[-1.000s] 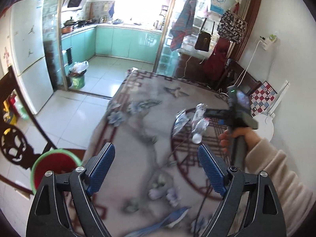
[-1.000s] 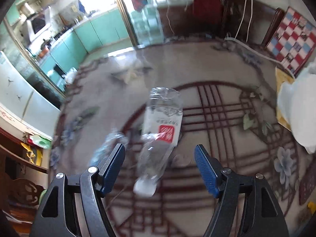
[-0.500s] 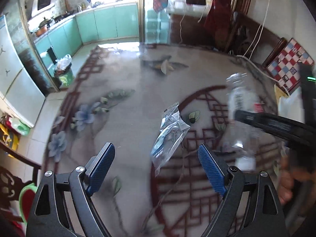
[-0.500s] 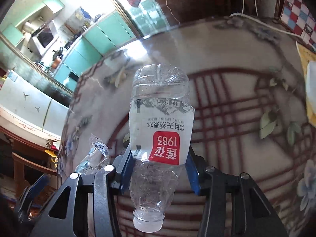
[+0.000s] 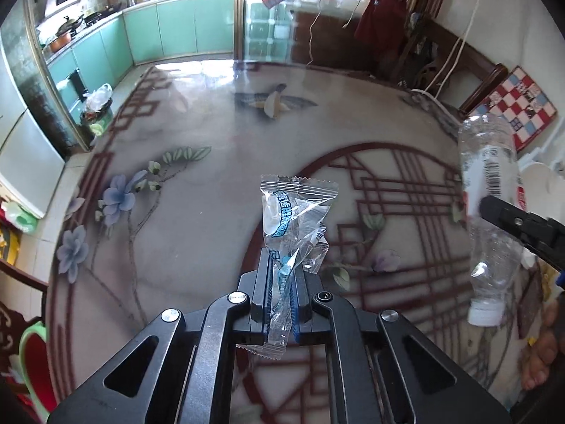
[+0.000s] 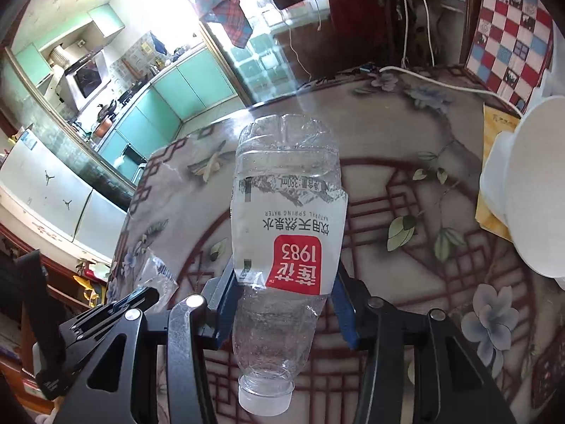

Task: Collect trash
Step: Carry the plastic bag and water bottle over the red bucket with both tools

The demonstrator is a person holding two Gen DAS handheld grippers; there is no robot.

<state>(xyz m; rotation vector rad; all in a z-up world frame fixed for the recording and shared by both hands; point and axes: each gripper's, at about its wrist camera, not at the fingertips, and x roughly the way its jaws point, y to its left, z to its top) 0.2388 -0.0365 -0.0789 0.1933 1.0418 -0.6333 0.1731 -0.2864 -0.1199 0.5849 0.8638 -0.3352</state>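
1. Two black jaws of the left gripper [image 5: 280,282] pinch a clear crinkled plastic wrapper with blue print [image 5: 295,219] above the flower-patterned table [image 5: 176,229], having just closed.
2. Right gripper [image 6: 279,309] clamps a clear plastic water bottle with red-and-white label [image 6: 286,229], cap down, above the table's middle.
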